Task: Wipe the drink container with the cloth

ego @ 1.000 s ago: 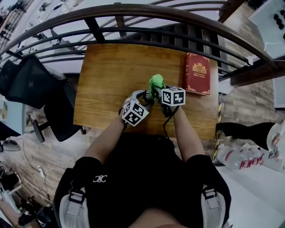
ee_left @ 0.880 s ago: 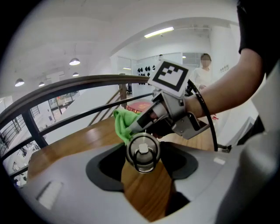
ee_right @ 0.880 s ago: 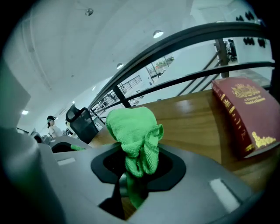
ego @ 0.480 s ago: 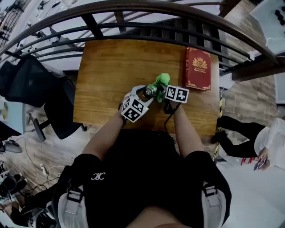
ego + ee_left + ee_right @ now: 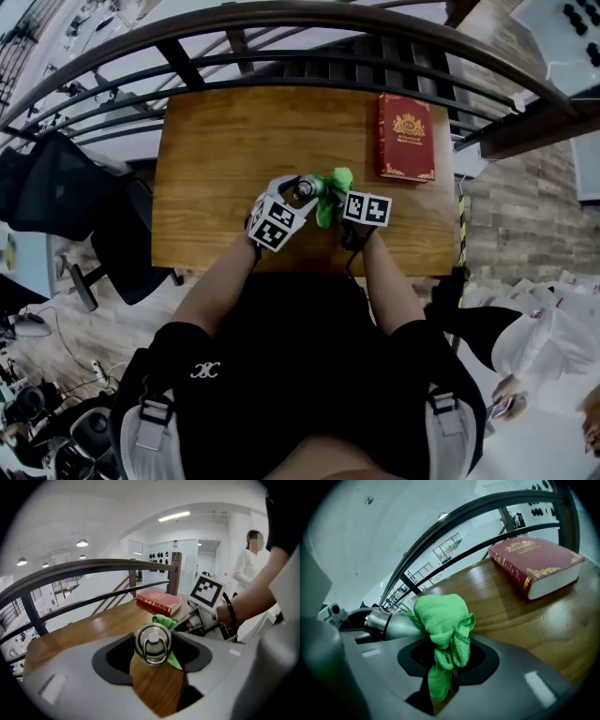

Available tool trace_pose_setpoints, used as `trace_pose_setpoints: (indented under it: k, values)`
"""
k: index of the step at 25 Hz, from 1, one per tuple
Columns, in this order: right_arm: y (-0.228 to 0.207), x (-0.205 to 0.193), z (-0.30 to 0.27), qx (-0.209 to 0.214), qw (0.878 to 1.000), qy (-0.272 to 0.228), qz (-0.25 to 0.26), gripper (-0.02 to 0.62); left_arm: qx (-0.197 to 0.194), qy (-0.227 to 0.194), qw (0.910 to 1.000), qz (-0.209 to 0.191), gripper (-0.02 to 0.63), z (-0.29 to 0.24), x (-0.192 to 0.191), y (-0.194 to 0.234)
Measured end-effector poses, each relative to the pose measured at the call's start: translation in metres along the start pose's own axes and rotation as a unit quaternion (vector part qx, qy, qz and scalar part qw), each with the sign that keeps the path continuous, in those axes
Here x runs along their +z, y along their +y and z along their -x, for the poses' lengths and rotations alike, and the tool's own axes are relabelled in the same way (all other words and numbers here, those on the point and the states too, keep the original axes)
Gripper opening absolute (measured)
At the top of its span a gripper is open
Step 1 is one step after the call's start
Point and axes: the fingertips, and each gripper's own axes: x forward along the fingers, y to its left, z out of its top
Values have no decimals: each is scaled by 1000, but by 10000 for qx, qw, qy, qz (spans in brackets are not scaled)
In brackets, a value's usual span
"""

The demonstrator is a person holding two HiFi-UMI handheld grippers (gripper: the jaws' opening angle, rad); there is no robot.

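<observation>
A steel drink bottle (image 5: pixel 153 643) with a ring-topped cap points straight at the left gripper view's camera, and my left gripper (image 5: pixel 153 654) is shut on it. In the head view the bottle (image 5: pixel 307 188) lies roughly level above the wooden table (image 5: pixel 216 150), between both grippers. My right gripper (image 5: pixel 443 660) is shut on a green cloth (image 5: pixel 444 627), which presses against the bottle's side (image 5: pixel 391 623). The cloth (image 5: pixel 330 194) shows just right of the bottle in the head view, and behind the cap as the cloth (image 5: pixel 164 620) in the left gripper view.
A red hardcover book (image 5: pixel 405 136) with gold print lies at the table's far right. A dark curved railing (image 5: pixel 281 23) runs behind the table. Black office chairs (image 5: pixel 66 178) stand to the left. A person in white (image 5: pixel 248 562) stands at the right.
The cloth has slid from above the bottle's far end down along its right side, toward me. Both grippers have shifted slightly left with the bottle.
</observation>
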Motion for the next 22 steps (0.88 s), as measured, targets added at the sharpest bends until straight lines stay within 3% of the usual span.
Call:
trace_pose_setpoints:
  k: [9,14,22]
  values:
    - [39,-20,27,357,9992,-122,162,107,35,-73,9997,220,305,-9,2,12]
    - [55,-2,49,423,9973,-468,383,107,-10,34,9999,161,305,-15,7,12]
    - [41,50,105,-367,9839,-1600,701,107,24,-23,9996,287,307,-25,22,7]
